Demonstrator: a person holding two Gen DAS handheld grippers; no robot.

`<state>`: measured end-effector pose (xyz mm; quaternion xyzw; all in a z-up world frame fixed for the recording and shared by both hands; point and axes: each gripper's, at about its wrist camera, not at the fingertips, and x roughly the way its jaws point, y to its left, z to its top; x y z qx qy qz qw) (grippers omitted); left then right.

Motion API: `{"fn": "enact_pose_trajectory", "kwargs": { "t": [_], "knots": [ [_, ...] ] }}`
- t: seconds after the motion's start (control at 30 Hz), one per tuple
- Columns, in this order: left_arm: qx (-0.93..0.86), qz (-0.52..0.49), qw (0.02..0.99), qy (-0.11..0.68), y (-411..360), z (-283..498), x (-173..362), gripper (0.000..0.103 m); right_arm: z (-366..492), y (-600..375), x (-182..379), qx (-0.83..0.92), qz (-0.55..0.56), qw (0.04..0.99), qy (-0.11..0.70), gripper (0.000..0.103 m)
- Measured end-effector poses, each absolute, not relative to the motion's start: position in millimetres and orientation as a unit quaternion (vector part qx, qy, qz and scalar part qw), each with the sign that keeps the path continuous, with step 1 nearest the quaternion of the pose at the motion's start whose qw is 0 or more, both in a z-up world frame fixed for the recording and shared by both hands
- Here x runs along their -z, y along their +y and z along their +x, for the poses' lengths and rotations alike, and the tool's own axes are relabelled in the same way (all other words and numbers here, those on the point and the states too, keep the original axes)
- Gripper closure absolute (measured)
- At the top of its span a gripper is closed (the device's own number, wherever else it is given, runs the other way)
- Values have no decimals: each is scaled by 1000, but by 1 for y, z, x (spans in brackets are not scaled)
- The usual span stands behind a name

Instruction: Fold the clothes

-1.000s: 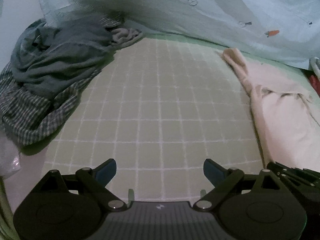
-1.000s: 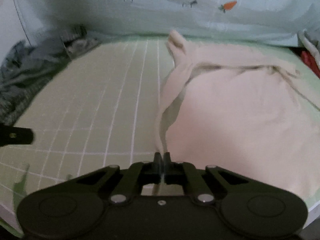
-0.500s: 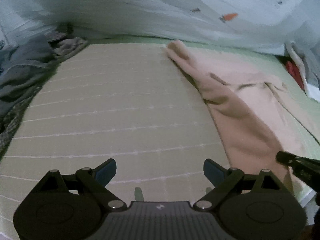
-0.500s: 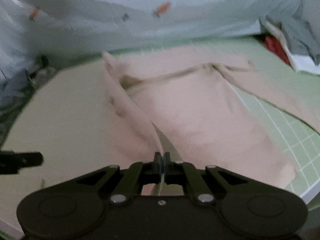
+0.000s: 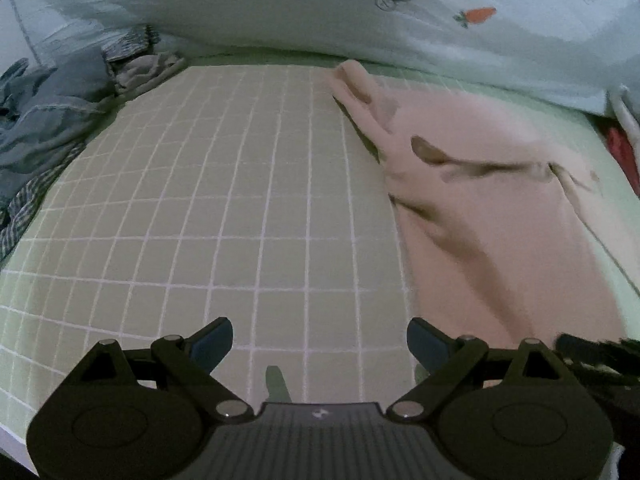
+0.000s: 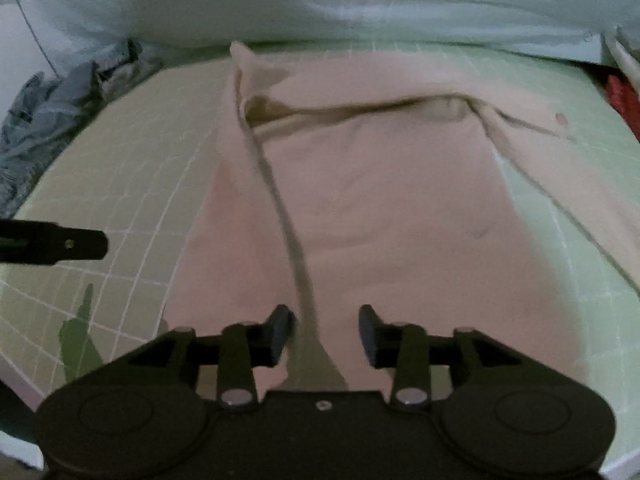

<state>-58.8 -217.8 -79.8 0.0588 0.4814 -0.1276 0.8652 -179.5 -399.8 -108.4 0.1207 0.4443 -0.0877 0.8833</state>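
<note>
A pale pink garment lies on the green grid mat; its left side is folded inward along a ridge that runs to my right gripper. That gripper is open, fingers either side of the fold's near end. The garment also shows in the left wrist view, on the right. My left gripper is open and empty over bare mat, left of the garment. The left gripper's finger shows at the left edge of the right wrist view.
A heap of grey and checked clothes lies at the far left. A pale blue cloth with carrot prints hangs along the back. Red and white items sit at the far right. The mat's near edge is just below the grippers.
My right gripper was shut on the garment's edge, carried it to the right over the body, and has now opened and let it go. The left gripper stayed open.
</note>
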Motion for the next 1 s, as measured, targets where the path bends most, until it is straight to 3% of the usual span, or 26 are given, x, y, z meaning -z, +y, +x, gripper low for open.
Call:
{"fn": "enact_pose_trajectory", "kwargs": {
  "t": [0.27,0.5,1.0],
  "knots": [
    [88,25,867,491,-248,-28,87,9,-185,-479,96,147,159,886,411,52],
    [31,-18,865,501,-257,21,96,9,-168,-573,101,248,223,858,390,38],
    [32,30,865,500,-288,105,117,9,-46,-667,120,297,192,852,386,33]
  ]
}}
